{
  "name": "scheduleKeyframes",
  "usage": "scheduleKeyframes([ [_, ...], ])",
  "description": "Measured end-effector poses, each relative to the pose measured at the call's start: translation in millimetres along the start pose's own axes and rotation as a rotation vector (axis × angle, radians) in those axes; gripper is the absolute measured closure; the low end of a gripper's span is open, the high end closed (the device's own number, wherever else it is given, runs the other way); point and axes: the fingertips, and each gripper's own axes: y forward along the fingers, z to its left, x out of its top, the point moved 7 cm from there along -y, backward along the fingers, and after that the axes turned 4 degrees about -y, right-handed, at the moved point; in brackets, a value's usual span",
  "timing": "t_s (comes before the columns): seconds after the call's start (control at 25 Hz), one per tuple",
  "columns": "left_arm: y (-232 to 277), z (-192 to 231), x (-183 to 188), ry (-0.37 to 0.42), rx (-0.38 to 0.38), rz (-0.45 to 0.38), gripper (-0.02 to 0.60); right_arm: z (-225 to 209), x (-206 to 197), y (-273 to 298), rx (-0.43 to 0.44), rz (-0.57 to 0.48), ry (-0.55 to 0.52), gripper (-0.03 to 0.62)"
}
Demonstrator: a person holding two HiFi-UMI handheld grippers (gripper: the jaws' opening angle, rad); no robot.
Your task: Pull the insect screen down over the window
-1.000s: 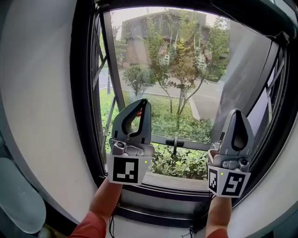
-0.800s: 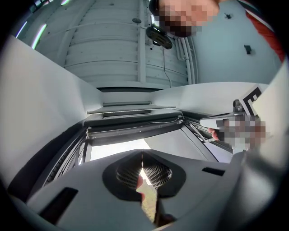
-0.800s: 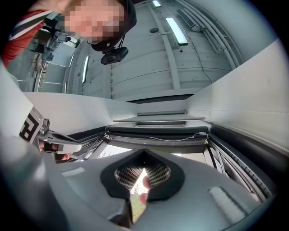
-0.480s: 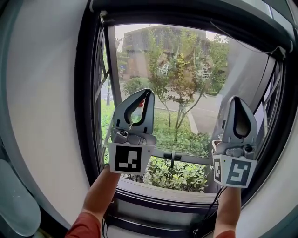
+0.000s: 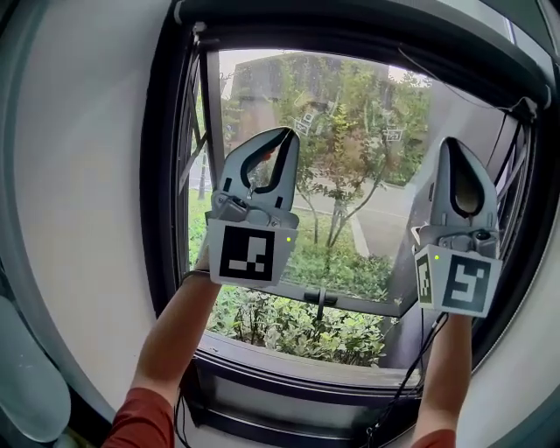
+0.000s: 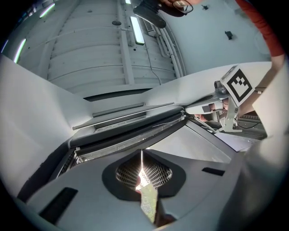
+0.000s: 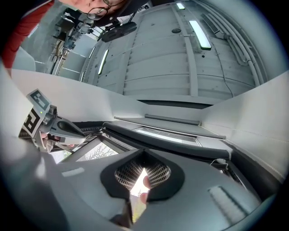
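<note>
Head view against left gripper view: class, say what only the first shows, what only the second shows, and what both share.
Only the head view shows the trees and bushes outside the glass, and the person's forearms. Only the left gripper view shows the ceiling with its strip light, and that gripper's ribbed inner faces pressed together with nothing between the jaws. Both show the left gripper, the right gripper and the dark bar across the window top.
</note>
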Motion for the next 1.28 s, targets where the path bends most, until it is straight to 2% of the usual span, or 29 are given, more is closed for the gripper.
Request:
scheduleKeyframes([
  [0.2, 27.0, 13.5, 14.1, 0.090, -0.008, -0.009, 0.575, -10.8, -3.0, 24.6, 0.024, 0.030, -0.078, 0.583],
  [0.36, 47.3, 23.8, 24.6, 0.232, -0.020, -0.027, 0.575, -20.5, -1.5, 44.0, 0.043, 0.061, -0.140, 0.583],
  [0.64, 79.3, 35.8, 35.9, 0.439, -0.023, 0.015, 0.575, -35.8, -6.1, 76.3, 0.088, 0.138, -0.227, 0.583],
  [0.8, 94.2, 44.8, 38.9, 0.495, -0.021, 0.049, 0.574, -40.2, -7.0, 87.3, 0.105, 0.158, -0.294, 0.582],
  [0.92, 104.6, 52.5, 45.1, 0.508, -0.019, 0.069, 0.565, -42.9, -7.3, 96.1, 0.134, 0.178, -0.324, 0.556],
  [1.28, 134.6, 63.5, 52.8, 0.592, -0.059, 0.158, 0.528, -53.5, -5.0, 119.9, 0.207, 0.236, -0.420, 0.549],
])
